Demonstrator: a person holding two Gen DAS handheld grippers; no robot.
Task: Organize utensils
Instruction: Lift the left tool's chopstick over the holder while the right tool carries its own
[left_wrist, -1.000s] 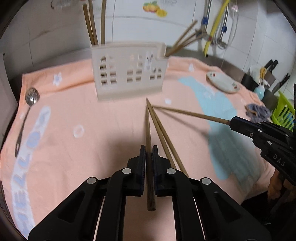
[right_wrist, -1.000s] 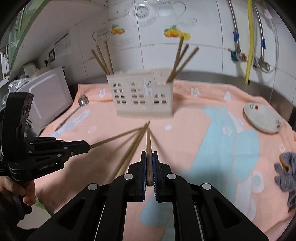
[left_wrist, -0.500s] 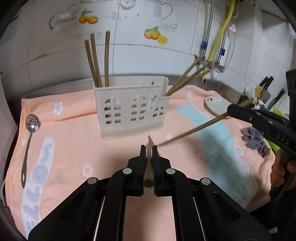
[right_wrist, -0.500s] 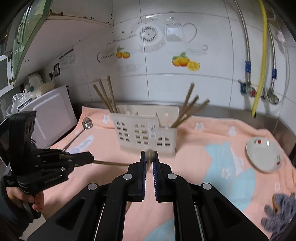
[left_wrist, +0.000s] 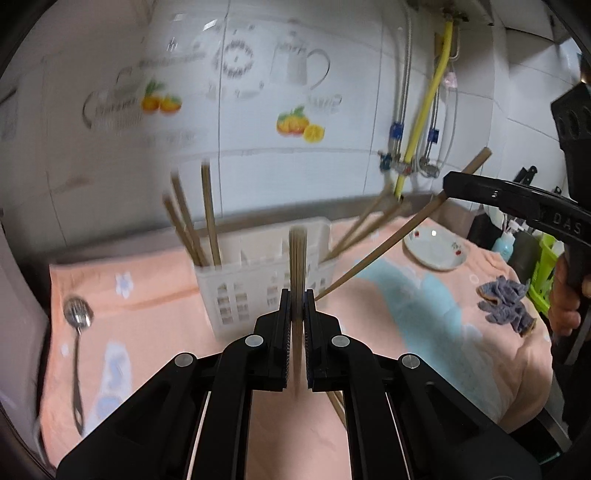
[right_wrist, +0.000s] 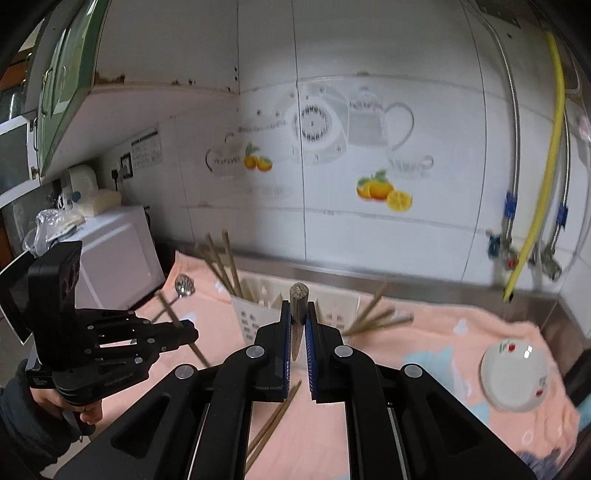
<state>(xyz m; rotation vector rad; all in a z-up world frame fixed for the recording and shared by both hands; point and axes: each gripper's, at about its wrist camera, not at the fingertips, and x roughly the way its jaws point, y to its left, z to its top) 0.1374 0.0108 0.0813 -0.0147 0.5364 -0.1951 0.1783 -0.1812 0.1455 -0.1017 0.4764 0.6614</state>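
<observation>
A white utensil holder stands on the peach towel, with chopsticks leaning at its left end and right end. My left gripper is shut on a wooden chopstick, raised in front of the holder. My right gripper is shut on another chopstick, lifted and pointing at the holder. The right gripper also shows in the left wrist view, its chopstick slanting down. Two chopsticks lie on the towel.
A metal spoon lies on the towel's left side. A white saucer and a grey rag sit on the right. A green basket stands at the far right. A white appliance stands left. Pipes run down the tiled wall.
Both grippers have lifted their chopsticks off the towel and tilted upward toward the holder. The views now show more wall and less towel.
</observation>
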